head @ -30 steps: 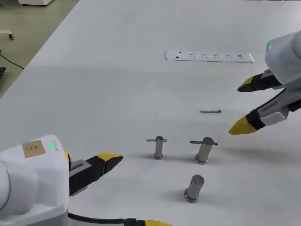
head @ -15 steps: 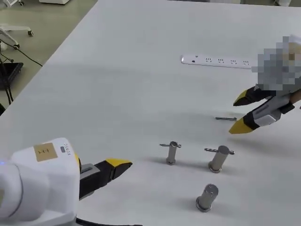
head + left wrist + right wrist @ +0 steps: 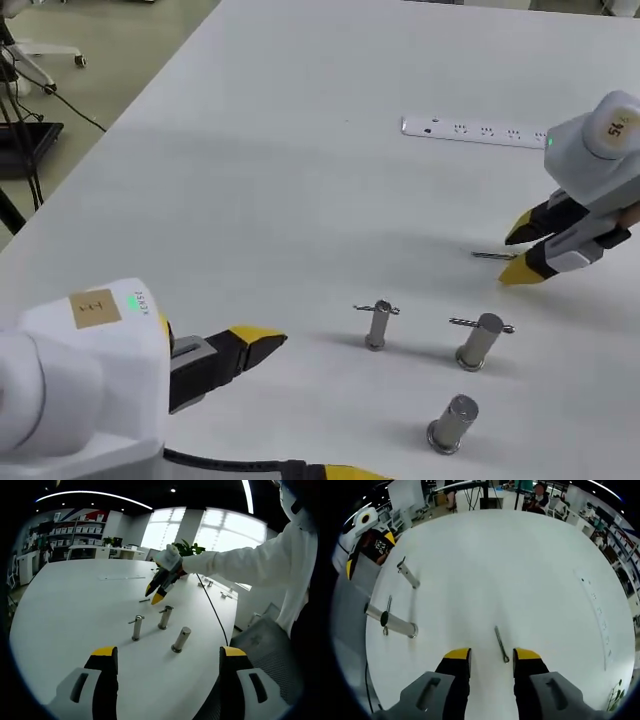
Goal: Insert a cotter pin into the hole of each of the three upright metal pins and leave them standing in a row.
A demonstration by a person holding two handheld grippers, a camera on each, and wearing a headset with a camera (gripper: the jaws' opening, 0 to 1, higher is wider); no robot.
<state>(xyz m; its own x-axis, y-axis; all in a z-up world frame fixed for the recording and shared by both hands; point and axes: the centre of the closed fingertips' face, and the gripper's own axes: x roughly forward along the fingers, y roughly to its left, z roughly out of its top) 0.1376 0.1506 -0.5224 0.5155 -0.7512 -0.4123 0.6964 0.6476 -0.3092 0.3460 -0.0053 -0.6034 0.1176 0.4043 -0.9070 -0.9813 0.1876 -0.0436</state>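
While the left gripper (image 3: pixel 300 405) hangs at seven o'clock in the head view, jaws spread wide and holding nothing, I'd judge it's parked there to keep clear and be ready to steady a pin. Moving right to five o'clock on the white table (image 3: pixel 250 180), we find the three uprights. The left metal pin (image 3: pixel 377 325) stands with the first cotter pin (image 3: pixel 376 308) through its head, so that one looks done. Just right of it, the middle metal pin (image 3: pixel 478 342) carries the second cotter pin (image 3: pixel 480 324) crosswise near its top. In front of that pair, nearer the person, the bare metal pin (image 3: pixel 450 422) stands with nothing through it. It's the one left to do, and it sits out of line, so the row will want tidying. At one o'clock lies a white power strip (image 3: pixel 475 132), well apart from the work.

Now the action, at three o'clock: the loose cotter pin (image 3: pixel 501 643) lies flat on the table, and the right gripper (image 3: pixel 522 252) has a yellow tip on either side of it. In the right gripper view the jaws are parted, with the pin lengthwise between them, closer to the right jaw. Nothing is pinched yet. The pin is thin and flat, so it looks tricky to lift, and the tips need to reach the tabletop before squeezing.
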